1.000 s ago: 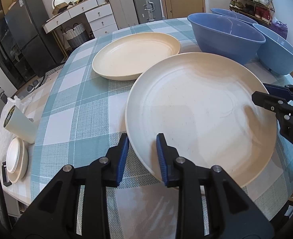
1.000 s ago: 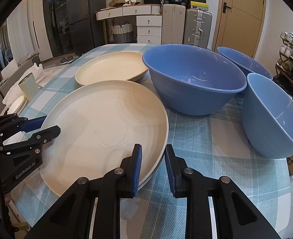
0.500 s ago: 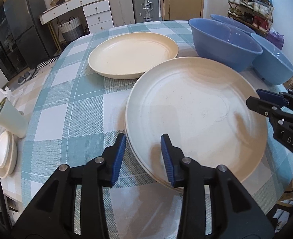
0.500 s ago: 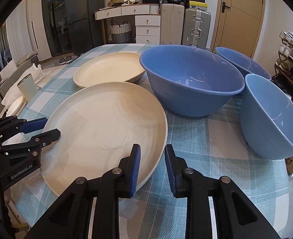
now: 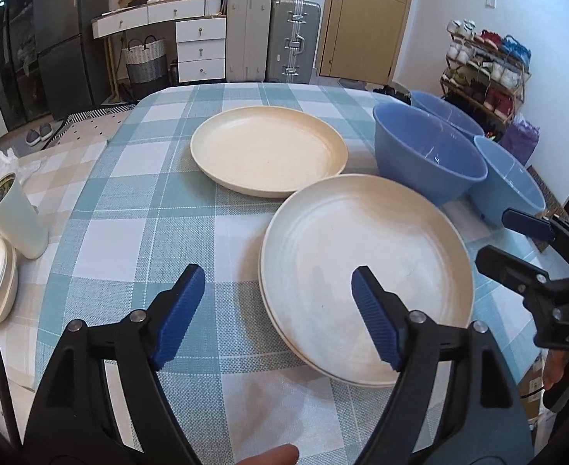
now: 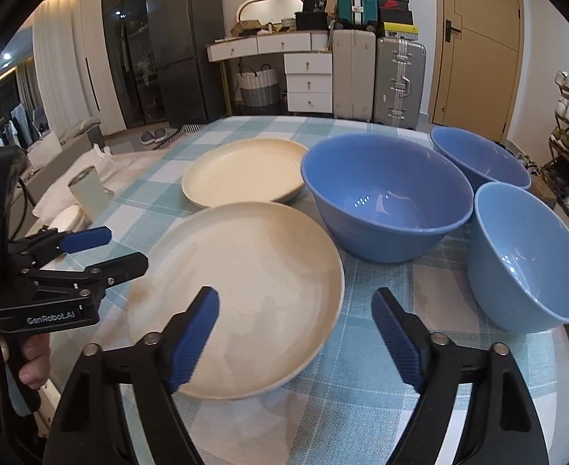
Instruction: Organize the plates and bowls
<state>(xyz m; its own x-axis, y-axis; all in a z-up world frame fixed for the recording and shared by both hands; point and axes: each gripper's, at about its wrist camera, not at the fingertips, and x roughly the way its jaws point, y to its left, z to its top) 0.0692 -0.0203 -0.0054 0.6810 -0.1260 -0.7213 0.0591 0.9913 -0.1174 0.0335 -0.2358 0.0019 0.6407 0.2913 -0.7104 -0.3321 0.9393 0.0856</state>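
Cream round plates (image 5: 365, 271), stacked, lie flat on the checked tabletop (image 5: 148, 209), released. Left hand-held gripper (image 5: 278, 316) and right hand-held gripper (image 6: 296, 333) have just been opening; both gape wide, empty. Risk: a low finger catching the stack's rim, shoving it into the blue plastic bowl (image 6: 387, 197).

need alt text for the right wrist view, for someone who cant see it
The open right gripper hovers over the near edge of a cream plate stack on a checked tablecloth, holding nothing. A second cream plate and three blue bowls sit behind and to the right; the left gripper, also open, is at the left.
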